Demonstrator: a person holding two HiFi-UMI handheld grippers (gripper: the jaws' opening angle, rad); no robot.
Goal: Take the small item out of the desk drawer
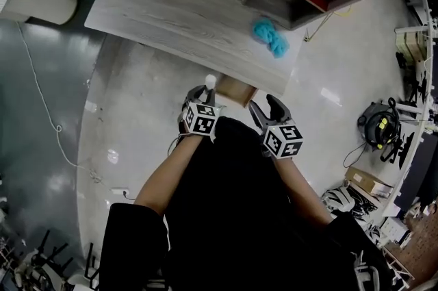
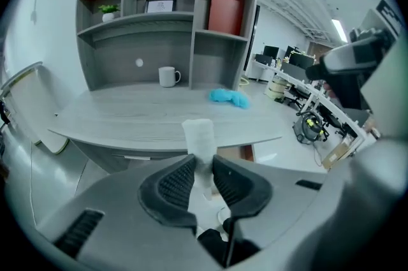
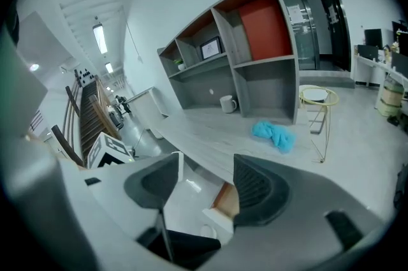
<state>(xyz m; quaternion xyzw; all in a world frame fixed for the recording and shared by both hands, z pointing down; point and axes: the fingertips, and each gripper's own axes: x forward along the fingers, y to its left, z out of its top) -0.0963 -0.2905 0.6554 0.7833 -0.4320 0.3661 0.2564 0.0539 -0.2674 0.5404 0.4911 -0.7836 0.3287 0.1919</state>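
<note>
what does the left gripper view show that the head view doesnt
Only the left gripper view: a plant and a picture frame on the shelf, and the left gripper's fingers pressed on the small white item. Only the head view: the person's forearms and the marker cube on that gripper. Both: the desk, the mug, the blue cloth and the held item.

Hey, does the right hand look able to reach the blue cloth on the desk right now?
Probably yes. The right tongs stand open and empty, the blue cloth lies near the desk's edge on that side, and nothing shows on the desk top between them.
</note>
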